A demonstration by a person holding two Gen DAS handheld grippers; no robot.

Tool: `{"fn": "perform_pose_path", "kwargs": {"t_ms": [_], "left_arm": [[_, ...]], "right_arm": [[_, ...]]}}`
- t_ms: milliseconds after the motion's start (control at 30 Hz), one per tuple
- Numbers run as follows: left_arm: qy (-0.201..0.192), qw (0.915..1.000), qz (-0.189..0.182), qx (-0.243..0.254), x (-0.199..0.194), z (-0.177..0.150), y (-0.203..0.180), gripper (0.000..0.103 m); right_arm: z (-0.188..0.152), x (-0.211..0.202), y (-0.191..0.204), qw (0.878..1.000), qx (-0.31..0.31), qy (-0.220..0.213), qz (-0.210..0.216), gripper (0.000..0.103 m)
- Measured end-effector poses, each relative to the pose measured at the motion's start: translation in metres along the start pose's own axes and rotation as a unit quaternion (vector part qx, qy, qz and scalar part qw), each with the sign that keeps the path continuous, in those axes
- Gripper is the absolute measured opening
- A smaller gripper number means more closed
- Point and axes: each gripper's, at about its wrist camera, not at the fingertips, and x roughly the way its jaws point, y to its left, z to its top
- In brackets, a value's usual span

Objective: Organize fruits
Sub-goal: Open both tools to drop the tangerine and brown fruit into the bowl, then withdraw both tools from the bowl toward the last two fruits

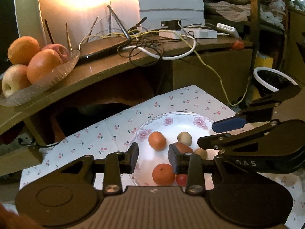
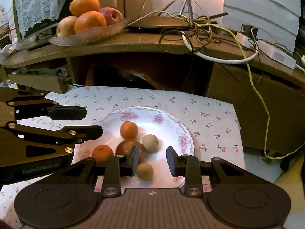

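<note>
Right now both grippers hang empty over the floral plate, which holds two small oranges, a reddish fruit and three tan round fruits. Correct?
Nearly. The right wrist view shows only two tan round fruits on the floral plate, not three. The rest stands: two small oranges, a reddish fruit, left gripper and right gripper empty.

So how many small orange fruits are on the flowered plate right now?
2. One small orange fruit sits toward the back of the flowered plate; the other lies at its near left edge. More may be hidden behind the fingers.
</note>
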Motion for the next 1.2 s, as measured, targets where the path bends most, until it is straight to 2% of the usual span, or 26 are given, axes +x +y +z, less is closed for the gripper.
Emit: {"fn": "perform_pose_path", "kwargs": {"t_ms": [200,567,867,1200], "left_arm": [[-0.01,0.9999,0.004,0.007,-0.023,-0.005,-0.006,0.04],[-0.006,0.9998,0.015,0.013,-0.051,-0.023,-0.009,0.04],[0.006,0.9996,0.015,0.024,-0.072,-0.045,-0.008,0.041],[0.04,0.9988,0.021,0.019,-0.079,-0.077,0.008,0.041]], "right_arm": [[-0.004,-0.021,0.013,1.0,-0.008,-0.013,0.01,0.033],[-0.014,-0.04,0.029,0.999,-0.01,-0.019,0.027,0.034],[-0.029,-0.047,0.047,0.999,-0.018,-0.004,0.038,0.034],[-0.05,-0.052,0.061,0.999,-0.011,0.02,0.047,0.035]]}}
